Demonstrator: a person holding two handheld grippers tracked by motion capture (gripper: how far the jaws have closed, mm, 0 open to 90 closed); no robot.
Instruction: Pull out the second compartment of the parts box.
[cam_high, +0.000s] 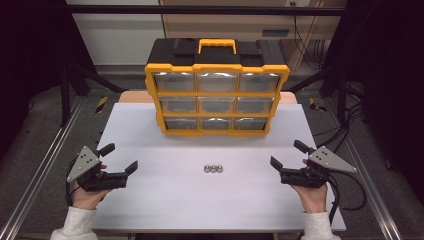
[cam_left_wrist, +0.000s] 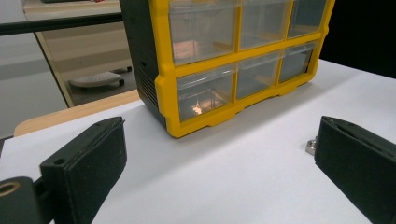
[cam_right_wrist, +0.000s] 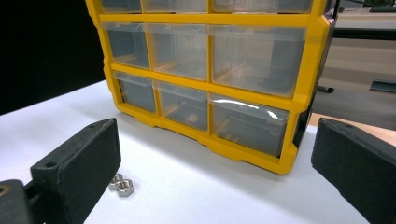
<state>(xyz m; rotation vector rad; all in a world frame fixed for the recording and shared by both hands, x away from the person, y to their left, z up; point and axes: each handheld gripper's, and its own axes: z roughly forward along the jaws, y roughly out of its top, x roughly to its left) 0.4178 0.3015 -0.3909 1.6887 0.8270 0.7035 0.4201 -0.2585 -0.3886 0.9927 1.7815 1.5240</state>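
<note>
While the yellow drawer cabinet (cam_high: 217, 92) stands upright at the upper middle of the high view, its nine clear drawers all pushed in and facing the person, the white surface (cam_high: 165, 200) in front of it carries just three small metal nuts (cam_high: 213, 168). They lie in a short row at the middle of the frame, touching or nearly touching one another, the row running left to right across the picture, well apart from the cabinet's lower edge.

The left hand-held gripper (cam_high: 121, 156) sits at the lower left of the high view, its jaws spread wide and pointing toward the centre of the frame with nothing between them. The right hand-held gripper (cam_high: 287, 155) mirrors it at the lower right, jaws likewise standing wide apart and empty. Both are held low over the surface, each at roughly the same level in the frame as the nuts.

The relation that matters: the row lies between the two hands, to the right of the left one and to the left of the right one. In the high view the right hand-held gripper looks slightly nearer to the row, though the difference is small. In the right gripper view two of the nuts (cam_right_wrist: 122, 185) show at the lower left, just past the left jaw, so a grab from that side would likely call for swinging leftward in that picture.
</note>
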